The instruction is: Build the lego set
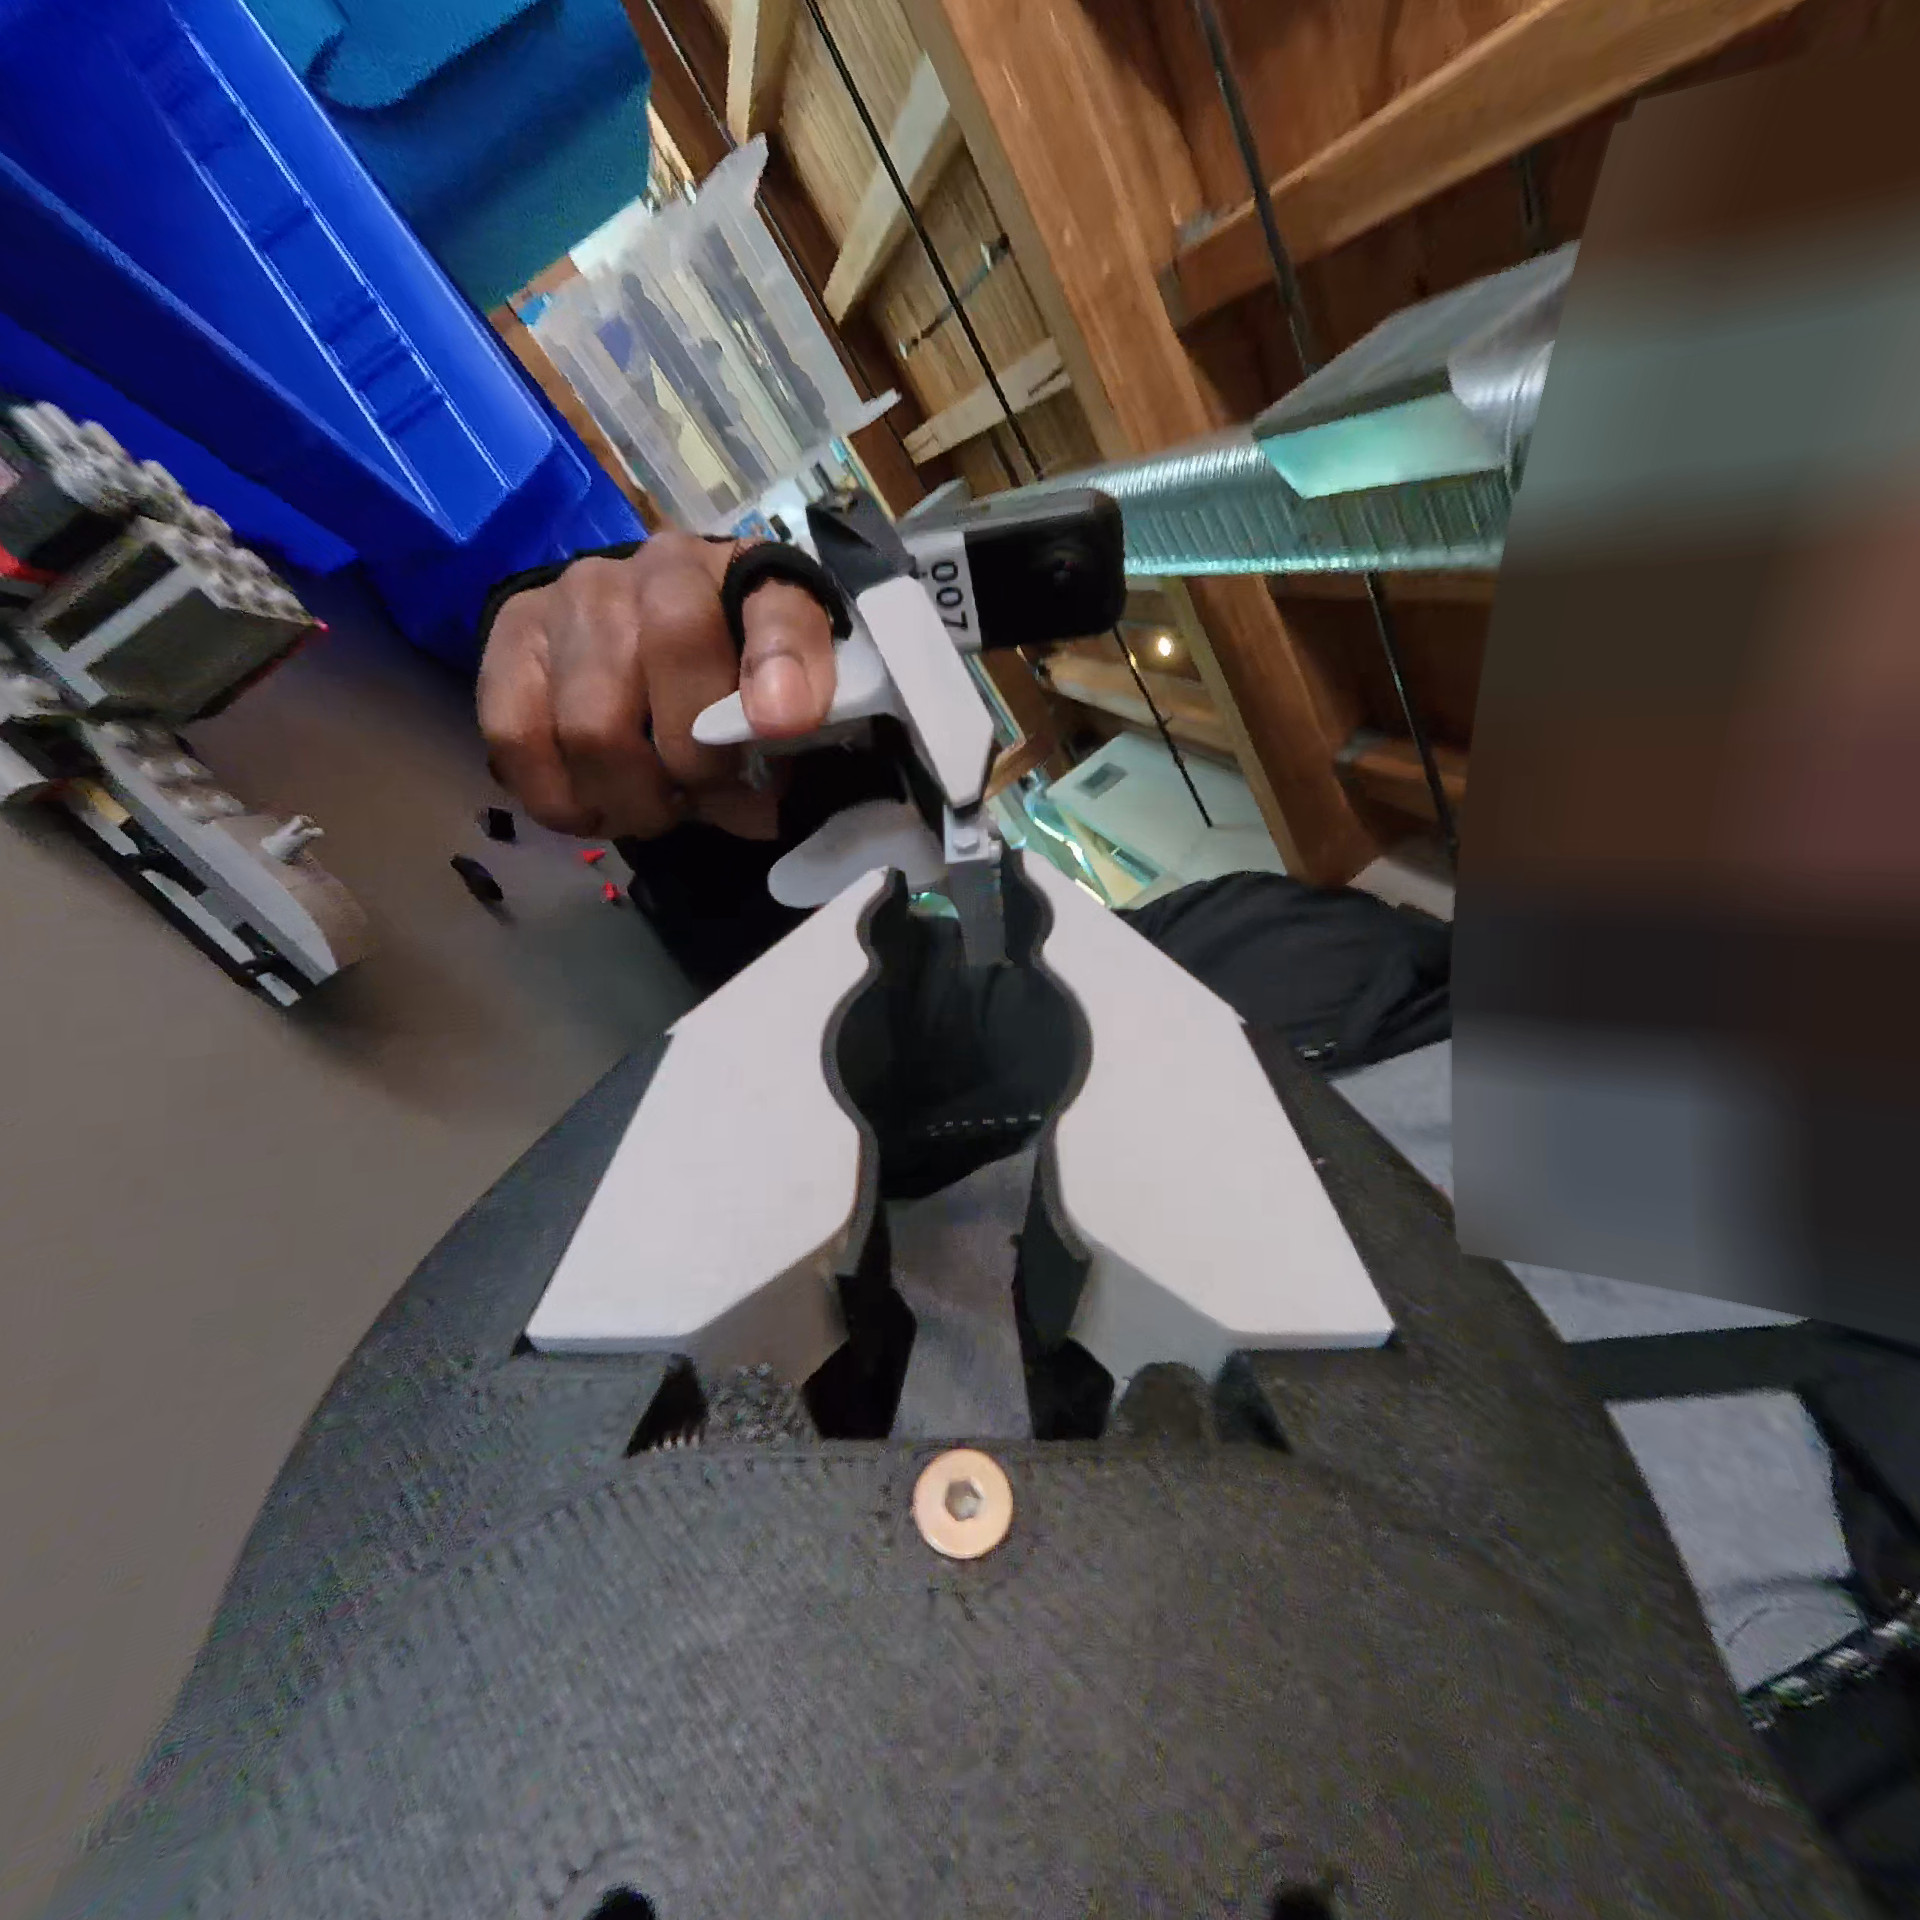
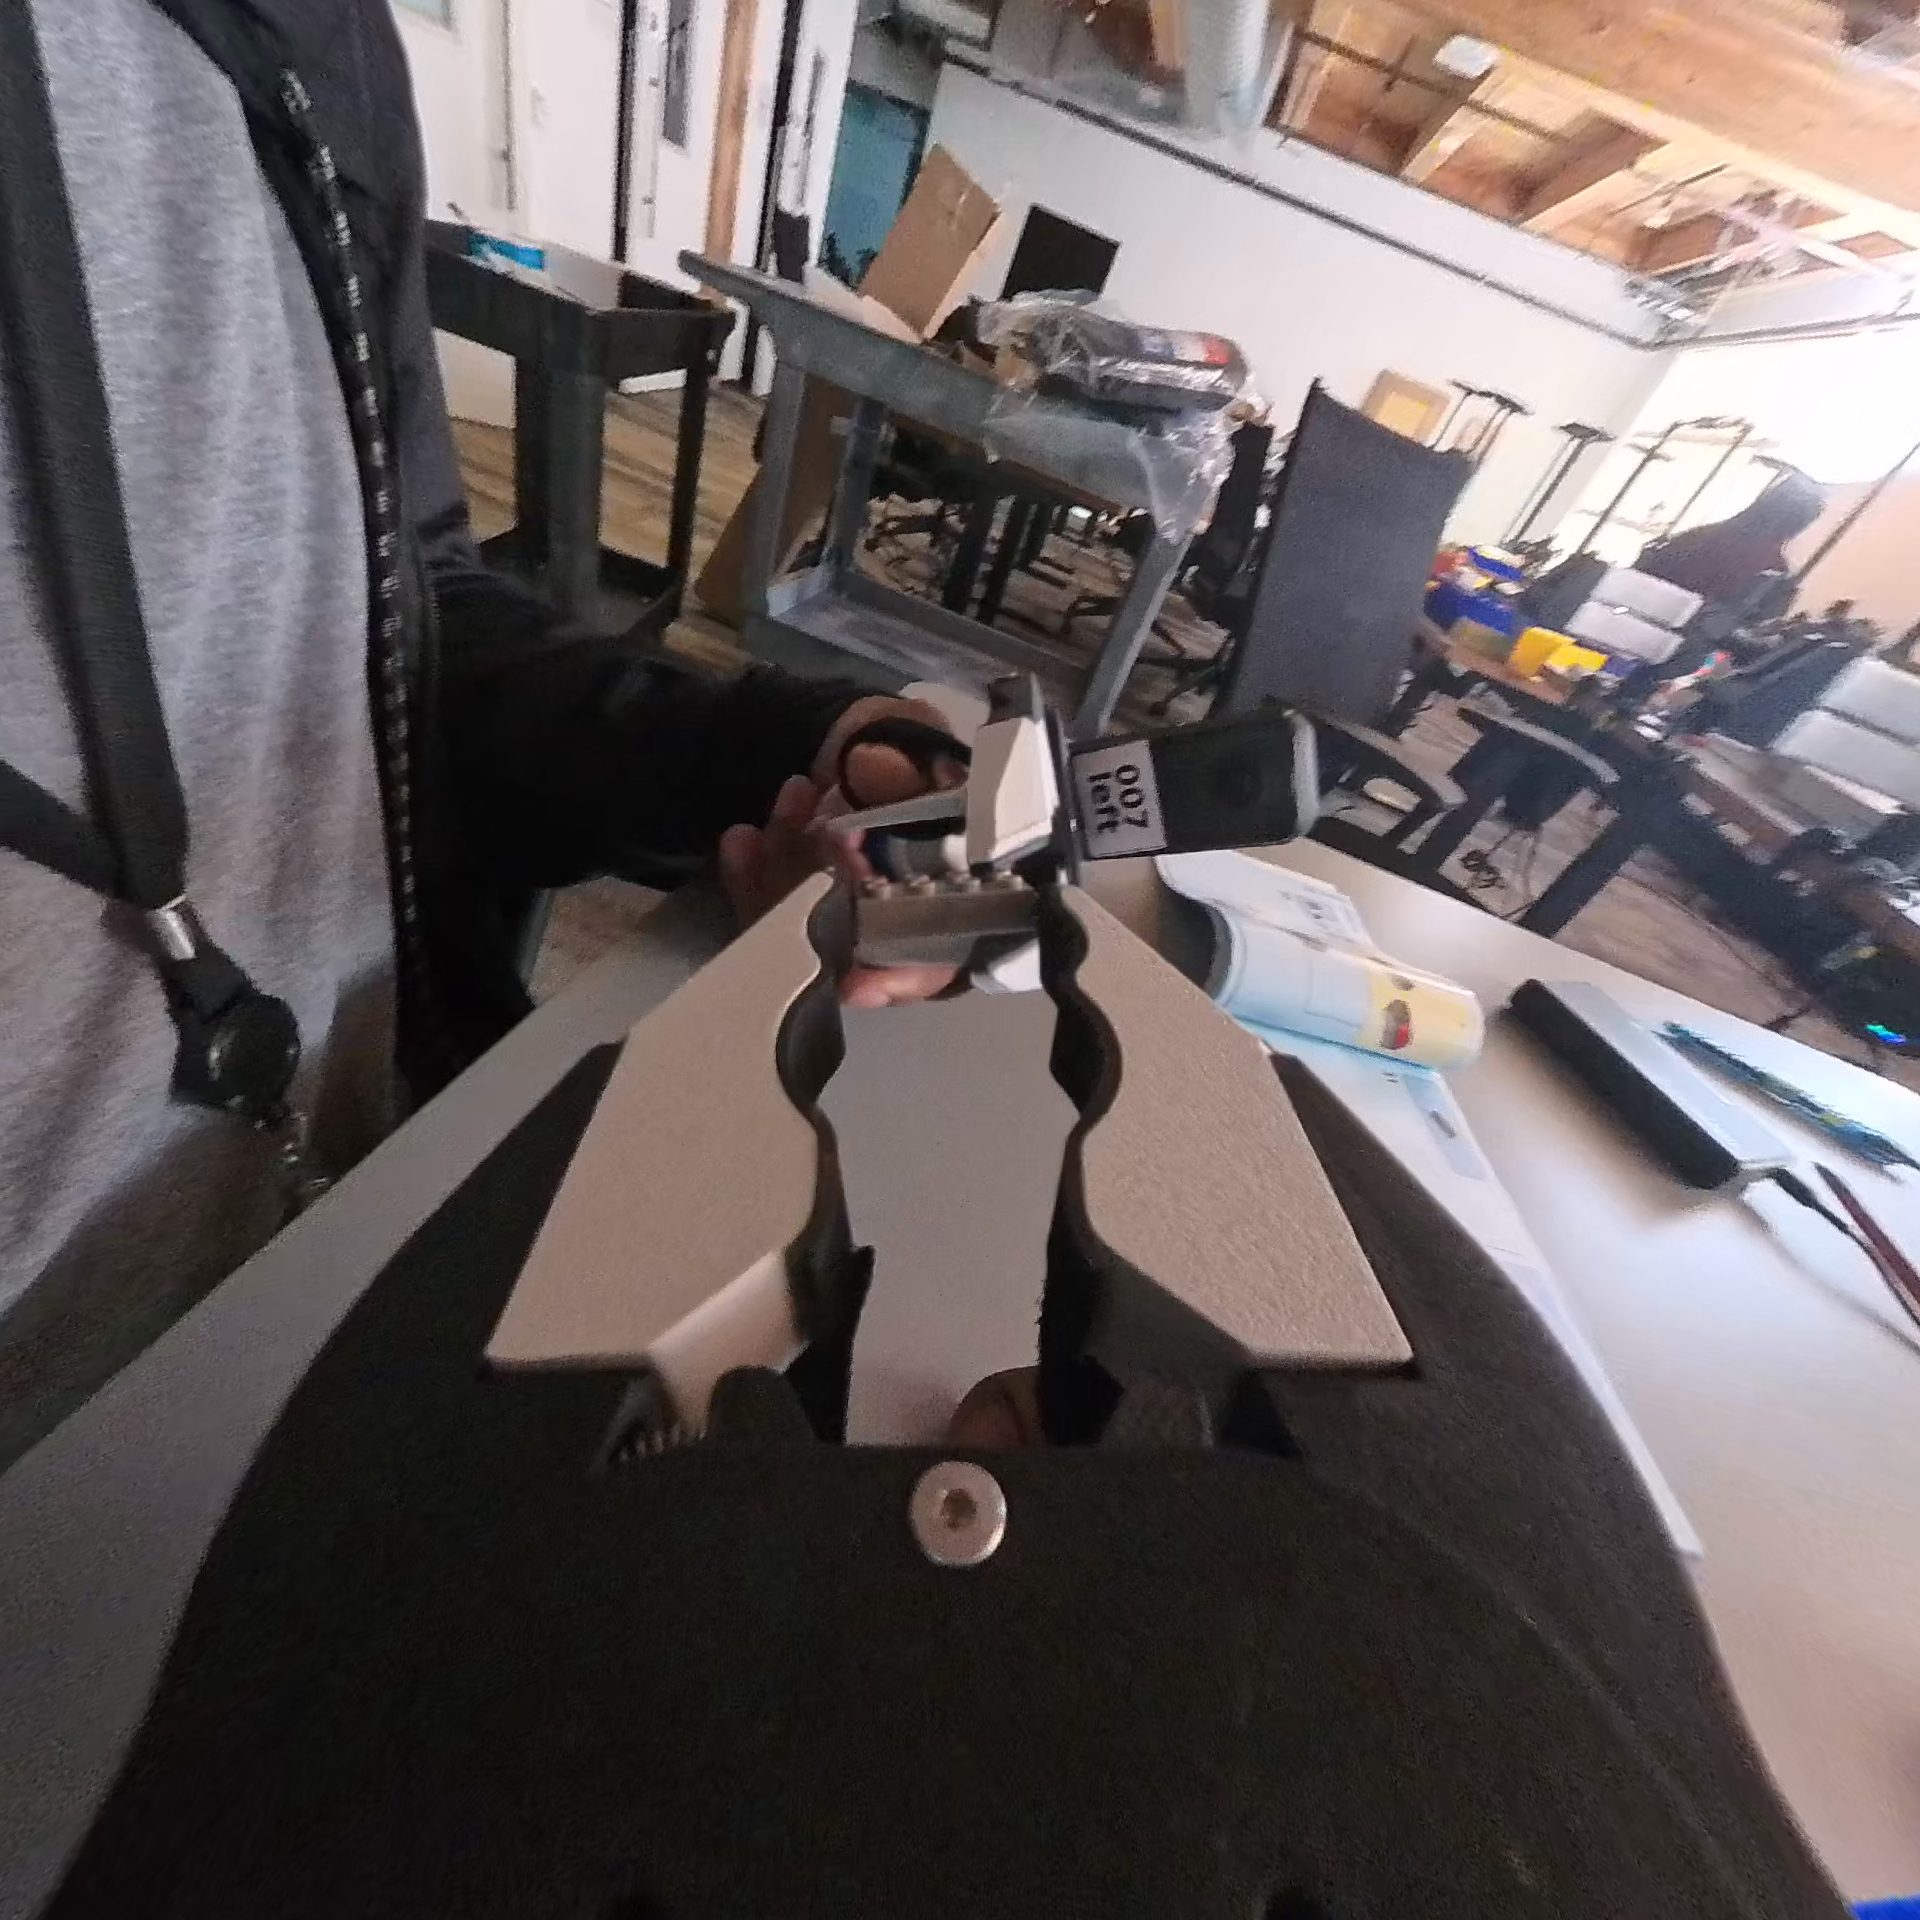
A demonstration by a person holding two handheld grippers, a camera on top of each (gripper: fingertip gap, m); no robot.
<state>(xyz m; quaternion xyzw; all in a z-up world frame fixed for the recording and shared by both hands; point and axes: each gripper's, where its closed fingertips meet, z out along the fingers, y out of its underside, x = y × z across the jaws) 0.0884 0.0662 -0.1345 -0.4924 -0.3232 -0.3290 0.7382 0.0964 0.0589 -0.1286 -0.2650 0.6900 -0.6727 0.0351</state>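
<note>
A grey lego plate [image 2: 920, 923] with studs on top is held in the air above the table. My right gripper [image 2: 940, 914] is shut on it, one fingertip at each end. My left gripper [image 1: 961, 878] has its jaws drawn narrow around the same plate [image 1: 980, 920], which shows end-on as a dark strip between them. In the right wrist view the left gripper [image 2: 1023, 868] meets the plate's right end from above. In the left wrist view the right gripper [image 1: 966, 816], held by a hand [image 1: 623, 686], touches the plate's far end.
A partly built grey lego model [image 1: 156, 644] stands at the left beside blue bins [image 1: 260, 260]. Small black and red loose pieces [image 1: 488, 883] lie on the grey table [image 1: 260, 1143]. An open instruction booklet [image 2: 1330, 977] and a black bar [image 2: 1621, 1081] lie to the right. The person's torso [image 2: 156, 520] is close. Only a small space, under 4 cm, lies between the two pairs of fingers.
</note>
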